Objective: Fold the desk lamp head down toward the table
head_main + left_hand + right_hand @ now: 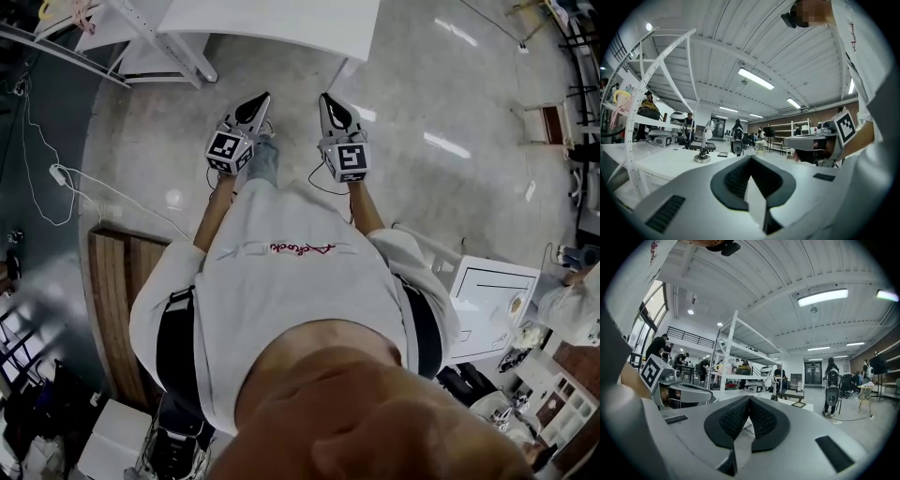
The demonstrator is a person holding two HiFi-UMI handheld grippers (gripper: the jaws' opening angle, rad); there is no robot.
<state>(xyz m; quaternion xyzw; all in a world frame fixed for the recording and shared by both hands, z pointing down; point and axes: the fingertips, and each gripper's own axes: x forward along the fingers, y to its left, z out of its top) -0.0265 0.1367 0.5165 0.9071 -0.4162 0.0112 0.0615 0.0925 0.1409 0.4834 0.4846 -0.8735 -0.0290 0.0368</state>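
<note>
Nearest to us, both claws are held out level side by side over the bare floor (431,197), short of the work. The left claw (260,101) has its pads pressed together with nothing between them, and the right claw (327,100) is likewise closed and empty.

Beyond them stands the white desk (665,161). The desk lamp (703,149) sits on it, left of the left claw's line of sight and well apart from both claws. It stands upright on a round base, with a thin jointed stem and a small pale head raised at the top.

We judge the lamp to be light, with most of its weight in the base. The joints probably turn stiffly, so pushing the head alone could tip the lamp or slide it on the smooth top. We would pin the base or lower stem with one claw and take the head's neck with the other, pressing gently since the shell looks like thin plastic.

Farther off are white shelving (644,93) and people.
</note>
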